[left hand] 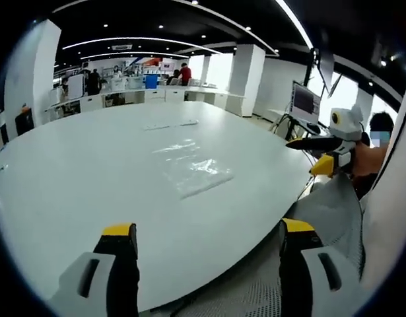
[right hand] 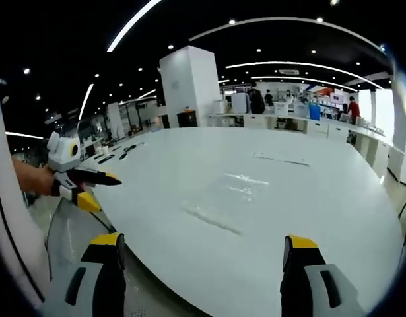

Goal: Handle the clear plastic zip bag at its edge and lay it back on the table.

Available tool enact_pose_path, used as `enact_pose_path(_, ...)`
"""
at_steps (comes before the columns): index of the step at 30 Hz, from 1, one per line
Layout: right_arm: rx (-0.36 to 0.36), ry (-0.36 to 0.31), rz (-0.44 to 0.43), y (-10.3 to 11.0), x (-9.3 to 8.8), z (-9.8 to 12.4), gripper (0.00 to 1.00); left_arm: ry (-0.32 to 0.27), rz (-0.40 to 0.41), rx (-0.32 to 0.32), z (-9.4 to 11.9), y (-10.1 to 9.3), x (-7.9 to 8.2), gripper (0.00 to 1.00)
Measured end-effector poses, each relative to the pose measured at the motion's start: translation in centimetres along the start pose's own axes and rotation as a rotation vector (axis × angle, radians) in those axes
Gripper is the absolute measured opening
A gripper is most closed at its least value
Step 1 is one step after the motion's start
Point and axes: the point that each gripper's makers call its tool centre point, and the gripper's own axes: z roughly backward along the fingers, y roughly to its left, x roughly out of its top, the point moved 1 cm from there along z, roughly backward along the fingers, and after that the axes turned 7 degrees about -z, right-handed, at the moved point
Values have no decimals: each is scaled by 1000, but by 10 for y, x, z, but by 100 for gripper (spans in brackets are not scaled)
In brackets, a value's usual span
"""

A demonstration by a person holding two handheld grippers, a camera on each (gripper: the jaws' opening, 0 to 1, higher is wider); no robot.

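Zip bag (left hand: 193, 168) flat on table (left hand: 70, 191); left gripper (left hand: 209, 236) jaws apart.

You have one clear zip bag (left hand: 189, 168) on one white table (left hand: 70, 191), two grippers, left (left hand: 206, 241) and right (right hand: 203, 254), and one monitor (left hand: 305, 102).

Both handheld tools look alike. The left gripper (left hand: 208, 247) has two black jaws capped with yellow tips, each seated in a pale grey moulded block with a dark slot. The right gripper (right hand: 201, 257) has the same black jaws, yellow caps and slotted grey blocks; seen from the side, its body is white
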Motion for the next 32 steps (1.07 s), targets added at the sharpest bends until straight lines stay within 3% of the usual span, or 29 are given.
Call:
enact_pose_path(5,-4,-29,-1,4,1,3,100,-66,-5,8,1,-6,11,89)
enact_pose_path(11,-3,-78,25,8,7,7,100,-98,-33,5,-2,-5,12,87)
enact_pose_path(16,-19,-78,37,6,8,6,99,-124,-53,28,1,-2,20,82)
enact_pose_path(21,-19,-85,52,9,11,7,98,-158,-54,30,-2,-5,28,82)
enact_pose_path(24,-14,-89,57,12,11,8,97,-251,-47,53,1,-11,51,84)
enact_pose_path(29,-15,-95,61,12,13,6,97,-210,-43,42,-4,-14,39,84)
enact_pose_path(32,-14,-90,71,14,11,5,97,-221,-63,43,-3,-12,39,84)
